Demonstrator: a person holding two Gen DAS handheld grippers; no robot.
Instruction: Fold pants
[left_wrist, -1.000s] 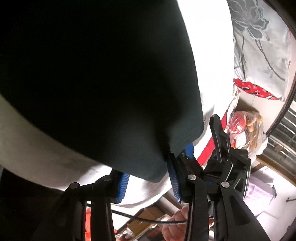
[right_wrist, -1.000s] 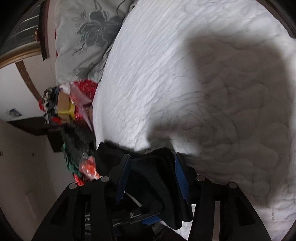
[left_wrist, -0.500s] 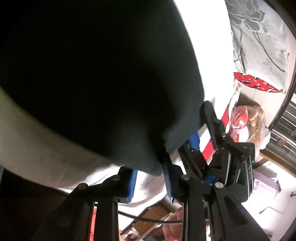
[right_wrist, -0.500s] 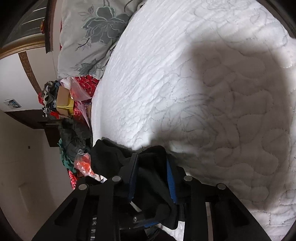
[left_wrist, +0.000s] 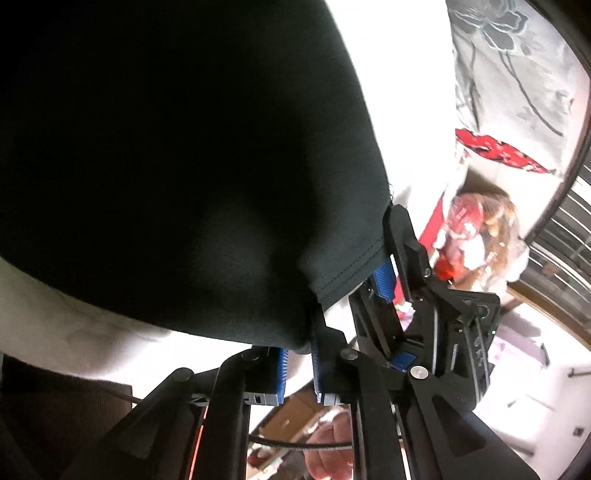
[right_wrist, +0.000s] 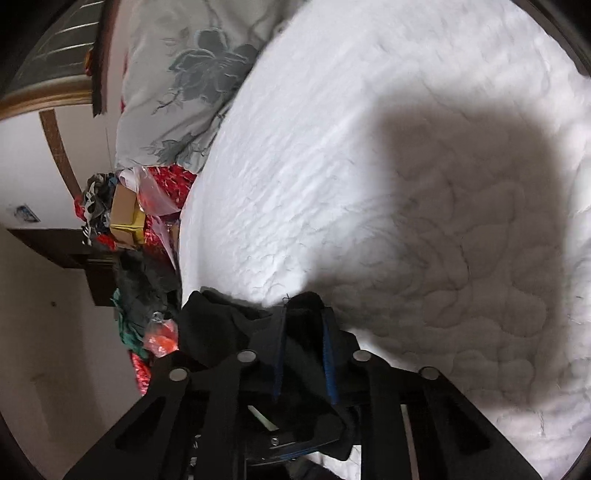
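Ahead of my right claw (right_wrist: 304, 350) the white quilted bed (right_wrist: 406, 184) lies bare and wide, open room all the way to the flowered pillow (right_wrist: 177, 96) at its far end. To that side's left, past the bed's edge, a heap of boxes and bags (right_wrist: 122, 218) crowds the gap. My left claw (left_wrist: 298, 363) has little room: the black pants (left_wrist: 166, 147) fill nearly its whole view, and my other claw stands close on its right, touching the cloth.
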